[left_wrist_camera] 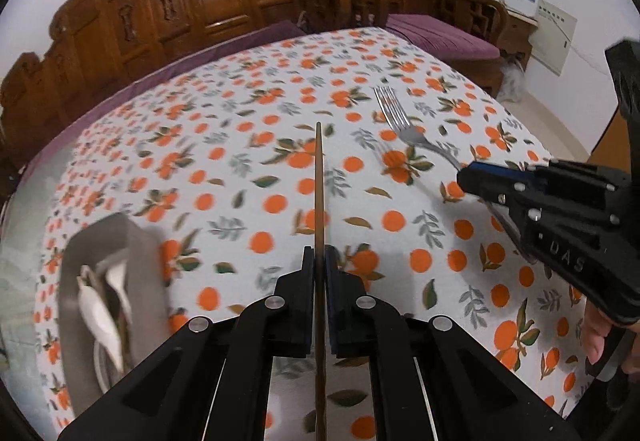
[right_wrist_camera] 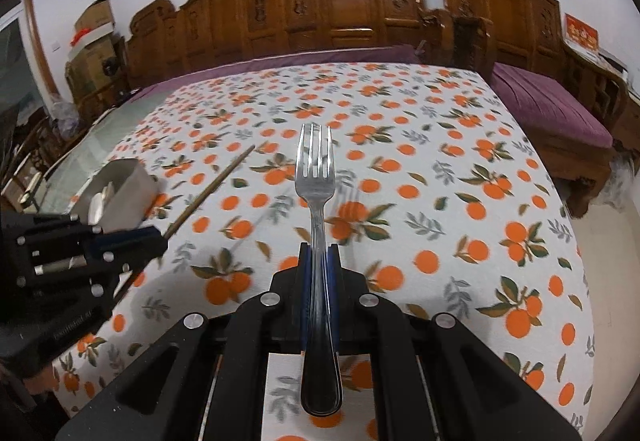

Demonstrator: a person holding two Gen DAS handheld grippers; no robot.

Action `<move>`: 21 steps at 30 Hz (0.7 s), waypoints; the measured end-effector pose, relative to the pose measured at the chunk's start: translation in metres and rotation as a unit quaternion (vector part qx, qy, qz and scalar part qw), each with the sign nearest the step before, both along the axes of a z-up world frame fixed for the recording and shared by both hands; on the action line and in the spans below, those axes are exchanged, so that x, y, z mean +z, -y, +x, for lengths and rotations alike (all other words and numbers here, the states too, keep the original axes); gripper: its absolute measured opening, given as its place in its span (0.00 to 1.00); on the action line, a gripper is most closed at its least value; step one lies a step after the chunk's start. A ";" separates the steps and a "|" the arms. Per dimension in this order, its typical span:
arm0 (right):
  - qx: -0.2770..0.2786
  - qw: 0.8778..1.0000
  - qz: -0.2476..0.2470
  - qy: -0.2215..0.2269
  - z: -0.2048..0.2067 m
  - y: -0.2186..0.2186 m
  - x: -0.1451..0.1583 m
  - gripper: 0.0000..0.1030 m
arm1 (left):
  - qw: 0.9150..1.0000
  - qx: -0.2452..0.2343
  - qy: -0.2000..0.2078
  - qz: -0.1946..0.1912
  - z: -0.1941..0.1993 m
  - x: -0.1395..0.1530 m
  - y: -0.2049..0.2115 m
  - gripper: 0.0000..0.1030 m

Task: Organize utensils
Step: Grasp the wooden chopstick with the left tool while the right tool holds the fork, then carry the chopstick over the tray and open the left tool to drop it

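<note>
A steel fork (right_wrist_camera: 316, 177) is pinched by its handle in the right gripper (right_wrist_camera: 319, 253), above the orange-print tablecloth (right_wrist_camera: 440, 201). Left of the fork, the left gripper (left_wrist_camera: 319, 257) clamps a brown chopstick (left_wrist_camera: 319, 181). Farther left of the fork sits a grey tray (left_wrist_camera: 132, 237) holding white spoons (left_wrist_camera: 100, 313).

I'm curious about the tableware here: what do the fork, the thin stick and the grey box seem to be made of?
The fork looks like polished steel: silvery, with bright reflections. The thin stick, probably a chopstick, looks like wood or bamboo: matte brown, no shine. The grey box could be matte plastic or metal; blur leaves that open.
</note>
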State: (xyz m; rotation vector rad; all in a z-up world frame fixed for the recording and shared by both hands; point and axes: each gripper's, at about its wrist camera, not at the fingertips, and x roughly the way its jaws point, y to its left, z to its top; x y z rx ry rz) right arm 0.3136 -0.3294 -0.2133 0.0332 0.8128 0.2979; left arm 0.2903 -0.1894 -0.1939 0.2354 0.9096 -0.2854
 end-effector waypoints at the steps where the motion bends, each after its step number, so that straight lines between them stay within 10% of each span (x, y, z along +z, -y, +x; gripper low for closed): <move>1: 0.004 1.000 0.000 0.002 -0.001 -0.004 0.002 0.09 | 1.000 0.002 0.002 0.000 -0.001 0.003 -0.003 0.04; 21: 0.076 0.997 -0.003 0.033 -0.032 -0.080 0.035 0.09 | 0.998 0.057 0.032 0.000 -0.016 0.036 -0.102 0.04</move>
